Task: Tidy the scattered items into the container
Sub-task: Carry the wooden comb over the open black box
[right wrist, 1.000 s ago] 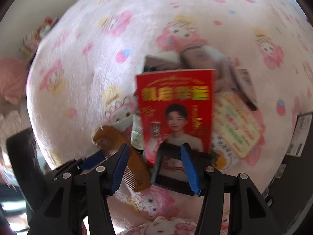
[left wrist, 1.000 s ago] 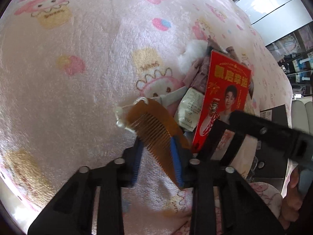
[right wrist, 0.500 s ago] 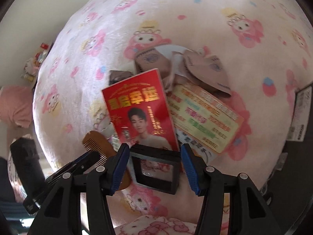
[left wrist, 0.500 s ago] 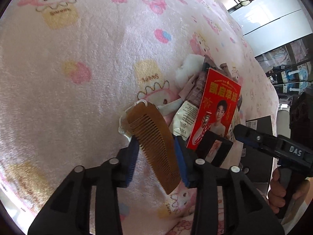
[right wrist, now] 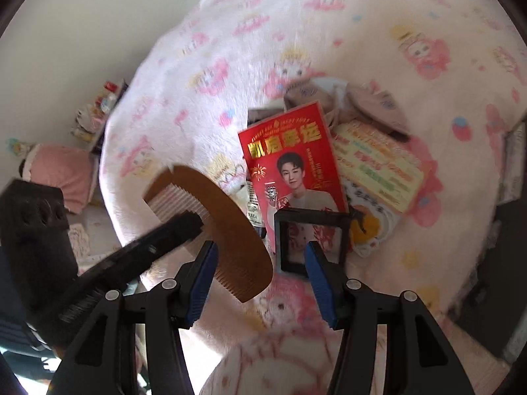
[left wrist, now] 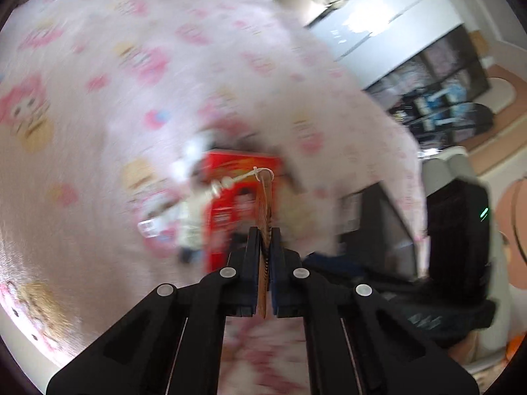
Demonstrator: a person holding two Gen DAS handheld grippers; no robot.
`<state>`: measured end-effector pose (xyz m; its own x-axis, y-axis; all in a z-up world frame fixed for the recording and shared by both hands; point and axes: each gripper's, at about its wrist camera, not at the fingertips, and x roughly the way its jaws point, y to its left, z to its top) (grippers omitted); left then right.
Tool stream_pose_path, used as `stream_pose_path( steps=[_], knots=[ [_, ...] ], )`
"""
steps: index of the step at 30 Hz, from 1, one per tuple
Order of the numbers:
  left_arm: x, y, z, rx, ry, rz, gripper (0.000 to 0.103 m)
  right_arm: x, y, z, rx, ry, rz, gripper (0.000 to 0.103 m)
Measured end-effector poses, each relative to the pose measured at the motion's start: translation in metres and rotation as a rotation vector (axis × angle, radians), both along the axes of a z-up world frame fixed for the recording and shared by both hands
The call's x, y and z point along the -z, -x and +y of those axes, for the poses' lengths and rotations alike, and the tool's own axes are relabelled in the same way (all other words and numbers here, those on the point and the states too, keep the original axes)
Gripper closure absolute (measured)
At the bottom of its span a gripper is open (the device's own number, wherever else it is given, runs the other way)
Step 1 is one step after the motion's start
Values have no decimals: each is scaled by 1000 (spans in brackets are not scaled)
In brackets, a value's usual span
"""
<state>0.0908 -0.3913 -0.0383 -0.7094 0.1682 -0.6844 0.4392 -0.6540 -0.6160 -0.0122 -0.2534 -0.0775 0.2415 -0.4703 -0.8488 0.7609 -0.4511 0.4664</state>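
Your left gripper (left wrist: 263, 247) had its jaws just closing & now clamped on one amber wooden comb (right wrist: 227, 227), lifted off the pink cartoon-print blanket (right wrist: 329, 33), edge-on in left view w/ a white cord at its tip. Your right gripper (right wrist: 260, 270) held its jaws approx half apart, gripping nothing, above one small black-framed picture (right wrist: 311, 240) lying on one red printed leaflet (right wrist: 290, 161) w/ one yellow flyer (right wrist: 378, 168) beside.

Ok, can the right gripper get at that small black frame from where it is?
Probably yes. The right gripper stands open just before the black frame; only the comb, clamped in the left gripper, crosses its left finger.
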Motion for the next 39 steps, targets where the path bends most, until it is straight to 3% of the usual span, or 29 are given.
stream_pose_path(
  steps=[7, 13, 20, 28, 34, 39],
  knots=[
    [-66, 52, 82, 211, 82, 155, 99, -48, 23, 113, 161, 110, 47, 48],
    [-83, 112, 184, 400, 78, 201, 100, -65, 42, 200, 330, 100, 114, 44],
    [-93, 160, 293, 538, 114, 216, 99, -66, 78, 290, 477, 78, 105, 43],
    [-70, 219, 352, 520, 170, 162, 99, -63, 158, 341, 666, 41, 158, 43],
    [-30, 247, 365, 545, 195, 55, 99, -34, 171, 345, 621, 64, 86, 42],
    [-12, 246, 369, 552, 163, 31, 99, -3, 178, 332, 588, -23, 82, 43]
  ],
)
